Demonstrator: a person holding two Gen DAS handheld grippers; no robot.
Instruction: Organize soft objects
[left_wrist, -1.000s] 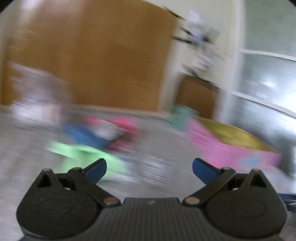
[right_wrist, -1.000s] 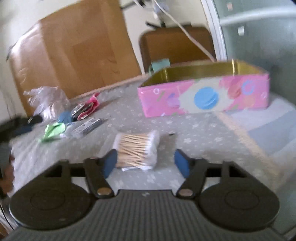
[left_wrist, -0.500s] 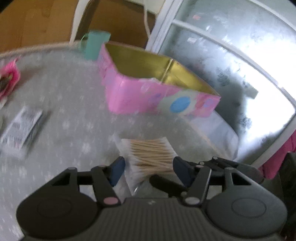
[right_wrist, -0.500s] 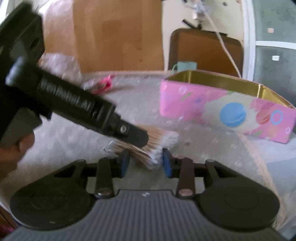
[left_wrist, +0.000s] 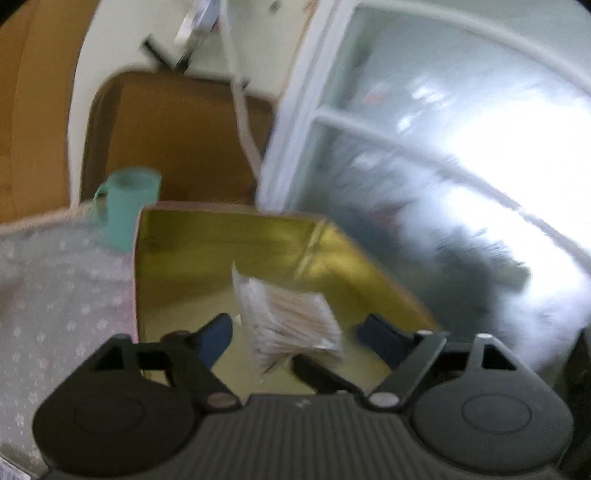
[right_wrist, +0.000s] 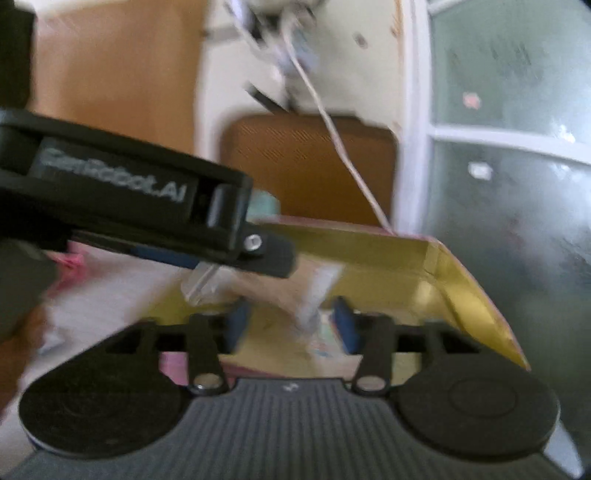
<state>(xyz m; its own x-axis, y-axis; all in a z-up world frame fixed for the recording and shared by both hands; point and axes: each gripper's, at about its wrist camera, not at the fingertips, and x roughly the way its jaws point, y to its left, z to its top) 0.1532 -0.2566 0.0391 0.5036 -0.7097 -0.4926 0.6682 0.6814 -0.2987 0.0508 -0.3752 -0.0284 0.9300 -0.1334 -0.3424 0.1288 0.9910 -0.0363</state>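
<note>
Left wrist: gold-lined pink box (left_wrist: 207, 258) walls ringing ahead; left gripper (left_wrist: 295, 332) angled down, jaws opening, clear packet of cotton swabs (left_wrist: 291, 317) loose between, untouched.

Right wrist: right gripper (right_wrist: 290, 323) opening above box interior, blurred packet between; left gripper crossing overhead.

A gold-lined box (left_wrist: 221, 258) with a pink outer wall sits on a pale grey cloth (left_wrist: 55, 295) dotted with small white flowers. A teal mug (left_wrist: 127, 206) stands behind it. The cotton swabs (left_wrist: 291, 321) show tan sticks and white tips; black hand-held gripper (left_wrist: 295, 336) fingers (left_wrist: 216, 338) carry blue pads.
</note>
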